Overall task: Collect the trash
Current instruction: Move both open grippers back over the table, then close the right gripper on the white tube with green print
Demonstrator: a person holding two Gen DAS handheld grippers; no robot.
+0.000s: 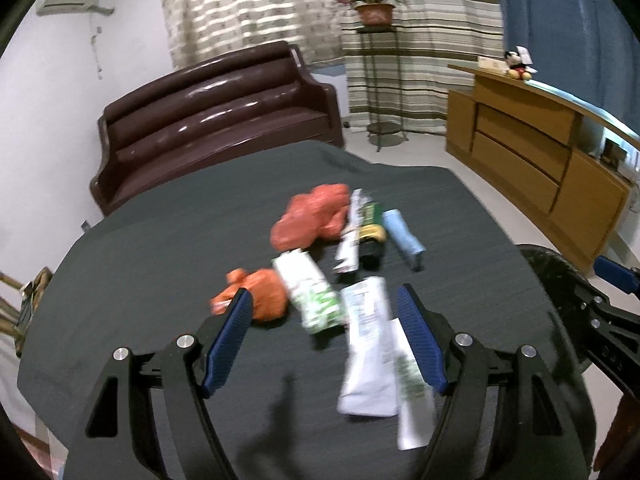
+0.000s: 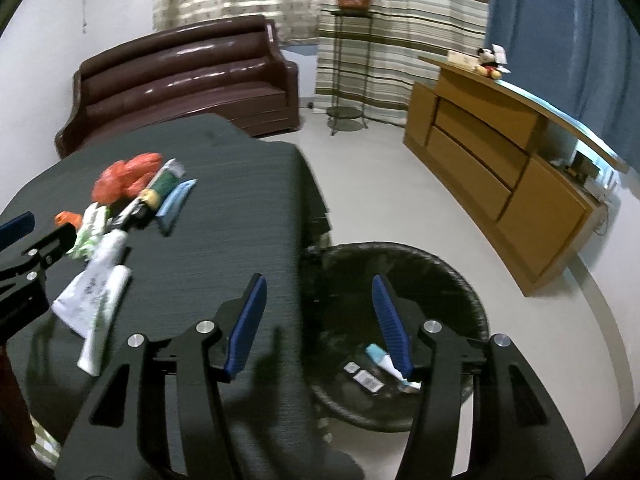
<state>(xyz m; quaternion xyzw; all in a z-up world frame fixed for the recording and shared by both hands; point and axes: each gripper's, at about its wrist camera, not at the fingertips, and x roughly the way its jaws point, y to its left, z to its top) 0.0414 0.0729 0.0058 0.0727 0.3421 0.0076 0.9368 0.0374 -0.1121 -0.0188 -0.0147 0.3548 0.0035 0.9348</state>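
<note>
orange bags (image 1: 310,216), dark grey tablecloth (image 1: 160,240), striped curtains (image 1: 420,40)

A dark brown leather sofa (image 1: 216,120) is set against a white wall, beside striped curtains (image 1: 420,40). A potted plant (image 1: 374,6) is placed on a tall metal stand (image 1: 382,88). A Mickey Mouse toy (image 1: 518,65) is seated on a wooden cabinet (image 1: 532,148).

Motion blur is smearing the print on the white wrappers (image 1: 366,344); the right gripper's finger (image 2: 394,330) is hiding part of the bin's (image 2: 452,280) litter.
</note>
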